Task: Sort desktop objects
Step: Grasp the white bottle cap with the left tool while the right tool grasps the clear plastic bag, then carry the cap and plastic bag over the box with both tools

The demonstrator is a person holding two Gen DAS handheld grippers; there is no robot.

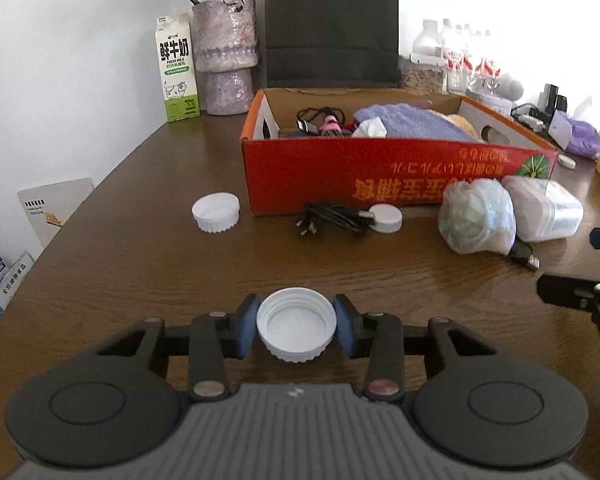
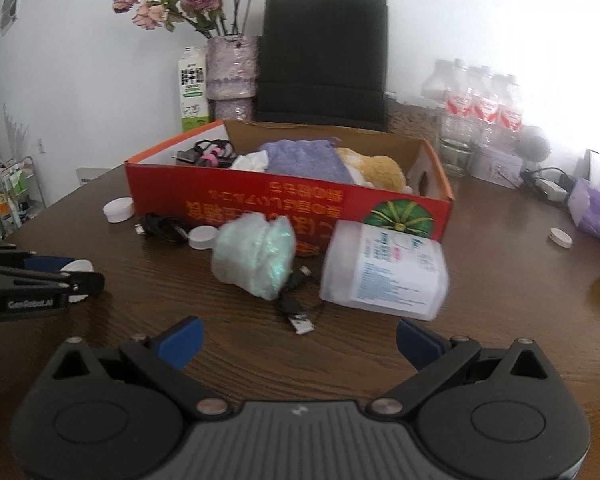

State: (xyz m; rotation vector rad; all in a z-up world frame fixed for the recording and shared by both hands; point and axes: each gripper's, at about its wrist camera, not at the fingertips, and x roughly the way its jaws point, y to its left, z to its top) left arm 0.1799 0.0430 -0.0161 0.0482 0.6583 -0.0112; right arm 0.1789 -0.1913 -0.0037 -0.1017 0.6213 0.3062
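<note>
My left gripper [image 1: 297, 322] is shut on an upturned white screw cap [image 1: 292, 350] that rests on the brown table; both blue pads press on its sides. From the right wrist view the left gripper [image 2: 60, 276] shows at the left edge with the cap [image 2: 78, 267] between its fingers. My right gripper [image 2: 299, 334] stands open and holds nothing, just short of a USB cable [image 2: 296, 304], a bundled plastic bag [image 2: 256, 256] and a white jar [image 2: 384, 276] lying on its side. Behind them is the red cardboard box [image 1: 380, 176] with cloth, cables and a plush toy inside.
A second white cap [image 1: 216, 212] and a black cable with a round white charger [image 1: 386, 218] lie in front of the box. A milk carton [image 1: 178, 76], vase [image 1: 226, 60], black paper bag [image 1: 332, 24] and water bottles [image 1: 460, 56] line the back. A small white cap [image 2: 561, 237] sits far right.
</note>
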